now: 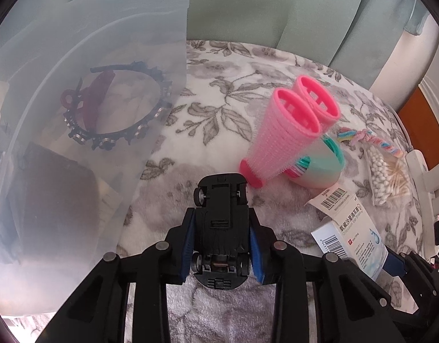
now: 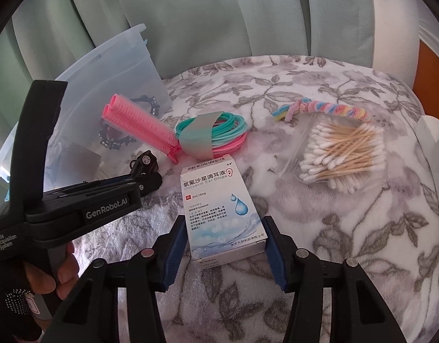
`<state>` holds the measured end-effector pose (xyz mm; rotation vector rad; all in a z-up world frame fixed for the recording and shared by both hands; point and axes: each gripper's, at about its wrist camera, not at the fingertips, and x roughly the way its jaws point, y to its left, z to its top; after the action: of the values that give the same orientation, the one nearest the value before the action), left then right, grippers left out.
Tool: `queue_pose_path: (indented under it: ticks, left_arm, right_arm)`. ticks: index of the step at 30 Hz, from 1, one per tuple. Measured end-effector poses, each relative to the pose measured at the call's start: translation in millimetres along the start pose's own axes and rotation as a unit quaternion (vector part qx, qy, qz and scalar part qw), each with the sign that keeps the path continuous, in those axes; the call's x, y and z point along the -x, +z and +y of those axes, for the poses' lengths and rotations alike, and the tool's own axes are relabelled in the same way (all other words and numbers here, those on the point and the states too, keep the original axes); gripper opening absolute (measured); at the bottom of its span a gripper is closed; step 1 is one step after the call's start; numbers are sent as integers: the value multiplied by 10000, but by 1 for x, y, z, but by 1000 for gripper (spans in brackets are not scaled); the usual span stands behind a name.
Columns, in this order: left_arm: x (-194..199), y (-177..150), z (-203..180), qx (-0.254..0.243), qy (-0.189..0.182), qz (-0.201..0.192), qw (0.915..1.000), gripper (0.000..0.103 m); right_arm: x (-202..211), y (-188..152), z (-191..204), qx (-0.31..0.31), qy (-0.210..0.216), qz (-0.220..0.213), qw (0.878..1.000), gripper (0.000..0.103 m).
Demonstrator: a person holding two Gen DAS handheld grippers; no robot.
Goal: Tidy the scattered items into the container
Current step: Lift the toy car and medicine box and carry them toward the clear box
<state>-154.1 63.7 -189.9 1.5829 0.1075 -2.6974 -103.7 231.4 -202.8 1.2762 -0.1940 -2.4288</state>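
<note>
My left gripper [image 1: 221,245] is shut on a black toy car [image 1: 219,225], held underside up just right of the translucent plastic container [image 1: 76,57]. The container holds a black jewelled headband [image 1: 119,131], a dark red hair claw [image 1: 91,100] and a dark pouch [image 1: 53,194]. My right gripper [image 2: 223,253] has its jaws on both sides of a white and blue ear drops box [image 2: 219,214] and looks closed on it. The left gripper [image 2: 145,183] with the car [image 2: 143,163] shows in the right wrist view beside the container [image 2: 111,65].
On the floral blanket [image 2: 305,91] lie two pink hair rollers [image 2: 142,125], a bundle of teal and pink hair ties [image 2: 216,137], a bag of cotton swabs [image 2: 339,154] and a pastel twisted hair tie [image 2: 328,108]. A green cushion back [image 2: 219,14] rises behind. A white power strip [image 1: 419,171] lies right.
</note>
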Motion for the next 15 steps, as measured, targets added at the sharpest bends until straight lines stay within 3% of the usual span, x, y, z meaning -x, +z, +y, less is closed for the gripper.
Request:
queue_pose_path:
  ticks: [15]
  left_arm:
    - [17,-16,-22,-234,-239,58,9994,35]
  right_arm:
    - [29,-16,-5,-642,-28,-228,9977,53]
